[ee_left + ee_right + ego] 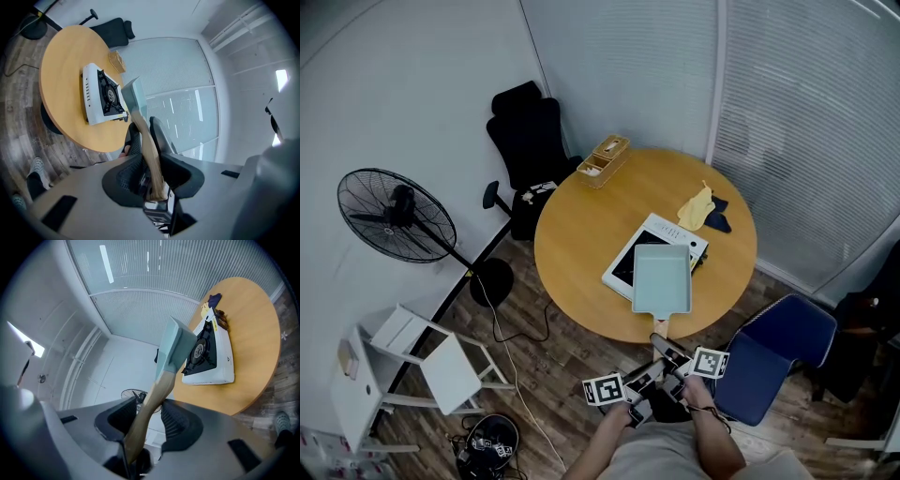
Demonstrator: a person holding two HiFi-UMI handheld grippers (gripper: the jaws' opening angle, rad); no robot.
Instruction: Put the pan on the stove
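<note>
Left gripper view first: my left gripper [146, 133] has its fingers [161, 133] clamped on the pale wooden handle [152, 159] of the light blue-grey rectangular metal pan [133, 96]. The handle runs straight up out of the grip toward the centre of the frame. In the right gripper view, the right gripper [150, 404] has its fingers [176, 420] closed on that same handle, so both hands carry one load.

From the fingers outward, the pan's long axis lies along the handle, pointing away from me. In the head view it runs from the two grippers at the bottom centre up to the pan body just below the middle of the frame. The right gripper looks to hold slightly further up the handle, nearer the body, though the two are packed close together.

Beyond the pan is the white portable gas stove [670, 232] with a black burner top, on the round wooden bench [581, 234]. The pan body covers the stove's lower right part in the head view. Both gripper views show the burner off to one side, so I judge the pan is not yet centred on it. I cannot tell whether its underside touches.

The pan is shallow, straight-walled, square-cornered and empty, with a matte inside.
</note>
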